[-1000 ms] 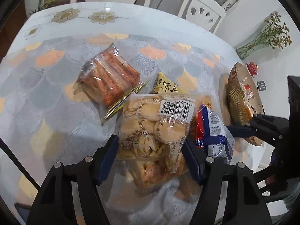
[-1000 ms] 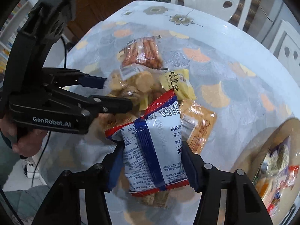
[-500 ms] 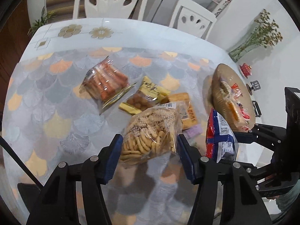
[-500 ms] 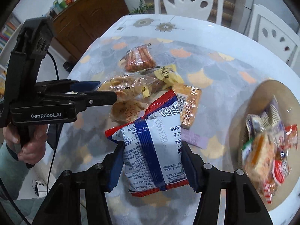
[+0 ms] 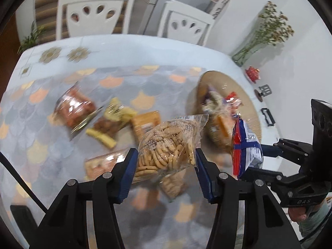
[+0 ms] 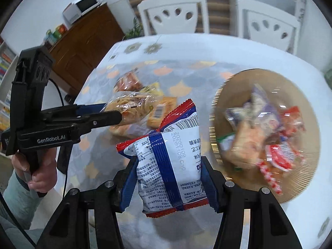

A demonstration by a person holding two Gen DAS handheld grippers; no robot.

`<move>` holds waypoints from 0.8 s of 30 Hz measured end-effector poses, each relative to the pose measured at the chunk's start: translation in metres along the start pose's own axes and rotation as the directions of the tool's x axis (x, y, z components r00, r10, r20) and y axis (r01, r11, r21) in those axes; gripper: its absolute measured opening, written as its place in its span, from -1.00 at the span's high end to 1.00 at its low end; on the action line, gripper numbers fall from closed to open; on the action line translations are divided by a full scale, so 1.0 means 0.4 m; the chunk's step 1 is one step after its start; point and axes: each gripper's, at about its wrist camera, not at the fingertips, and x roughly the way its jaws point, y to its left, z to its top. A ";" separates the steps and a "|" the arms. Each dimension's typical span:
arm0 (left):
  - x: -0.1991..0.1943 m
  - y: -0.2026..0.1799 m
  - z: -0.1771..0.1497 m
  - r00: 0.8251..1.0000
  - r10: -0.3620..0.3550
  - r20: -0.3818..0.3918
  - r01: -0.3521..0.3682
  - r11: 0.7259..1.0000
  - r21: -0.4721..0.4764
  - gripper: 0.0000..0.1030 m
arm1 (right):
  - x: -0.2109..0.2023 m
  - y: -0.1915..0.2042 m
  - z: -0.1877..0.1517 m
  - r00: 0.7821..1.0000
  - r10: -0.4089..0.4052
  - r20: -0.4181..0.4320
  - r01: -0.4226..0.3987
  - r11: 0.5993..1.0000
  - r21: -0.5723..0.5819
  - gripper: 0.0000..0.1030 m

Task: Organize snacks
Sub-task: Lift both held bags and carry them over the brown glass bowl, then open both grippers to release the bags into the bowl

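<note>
My left gripper [image 5: 165,153] holds a clear bag of biscuit sticks [image 5: 170,143] above the table; its jaws are closing, with the blue pads pressed on the bag's sides. My right gripper [image 6: 168,164] is shut on a white, blue and red snack bag [image 6: 168,145], held upright beside a round golden woven tray [image 6: 300,95] with several snack packets in it. In the right wrist view the left gripper [image 6: 112,112] with the biscuit bag [image 6: 132,105] hangs to the left. In the left wrist view the right gripper [image 5: 256,158] and its snack bag [image 5: 247,143] are near the tray [image 5: 249,108].
On the patterned tablecloth [image 5: 124,76] lie a red sausage packet [image 5: 74,105], a yellow packet [image 5: 118,112], an orange packet [image 5: 145,122] and a clear cracker packet [image 5: 101,161]. Two white chairs [image 5: 93,14] stand behind the table. A vase of dried flowers [image 5: 259,39] is at the right.
Both grippers have risen and swung towards the tray with their bags. The left jaws narrowed on the biscuit bag and lifted it off the pile. The tray now looks closer.
</note>
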 end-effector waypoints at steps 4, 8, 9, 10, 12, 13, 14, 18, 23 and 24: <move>0.009 -0.093 0.042 0.999 -0.039 0.028 0.038 0.998 0.044 0.00 | -0.084 -0.089 -0.007 0.997 -0.058 0.058 0.054 0.997 0.063 -0.09; 0.045 -0.179 0.087 0.997 -0.069 0.038 0.066 0.994 0.088 0.00 | -0.146 -0.191 -0.001 0.988 -0.126 0.093 0.111 0.982 0.152 -0.09; 0.059 -0.199 0.097 0.997 -0.075 0.036 0.071 0.993 0.098 0.00 | -0.157 -0.229 0.005 0.985 -0.144 0.096 0.124 0.973 0.193 -0.09; 0.069 -0.212 0.105 0.996 -0.077 0.033 0.073 0.992 0.104 0.00 | -0.164 -0.252 0.010 0.984 -0.150 0.097 0.127 0.968 0.215 -0.09; 0.098 -0.248 0.121 0.996 -0.080 0.024 0.077 0.990 0.118 0.00 | -0.174 -0.307 0.020 0.982 -0.160 0.101 0.127 0.954 0.273 -0.09; 0.113 -0.266 0.129 0.996 -0.082 0.019 0.079 0.989 0.122 0.00 | -0.177 -0.323 0.024 0.982 -0.161 0.102 0.126 0.950 0.286 -0.09; 0.125 -0.280 0.135 0.996 -0.084 0.015 0.081 0.989 0.124 0.00 | -0.181 -0.341 0.029 0.981 -0.162 0.103 0.125 0.946 0.298 -0.09; 0.157 -0.319 0.158 0.996 -0.087 0.018 0.084 0.988 0.129 0.00 | -0.192 -0.380 0.057 0.976 -0.185 0.115 0.142 0.942 0.304 -0.09; 0.188 -0.339 0.178 0.997 -0.068 0.029 0.064 0.992 0.108 -0.51 | -0.178 -0.426 0.081 0.975 -0.183 0.123 0.133 0.934 0.332 -0.46; 0.191 -0.331 0.176 0.997 -0.072 0.029 0.069 0.994 0.090 -0.52 | -0.178 -0.433 0.079 0.976 -0.179 0.124 0.129 0.934 0.333 -0.46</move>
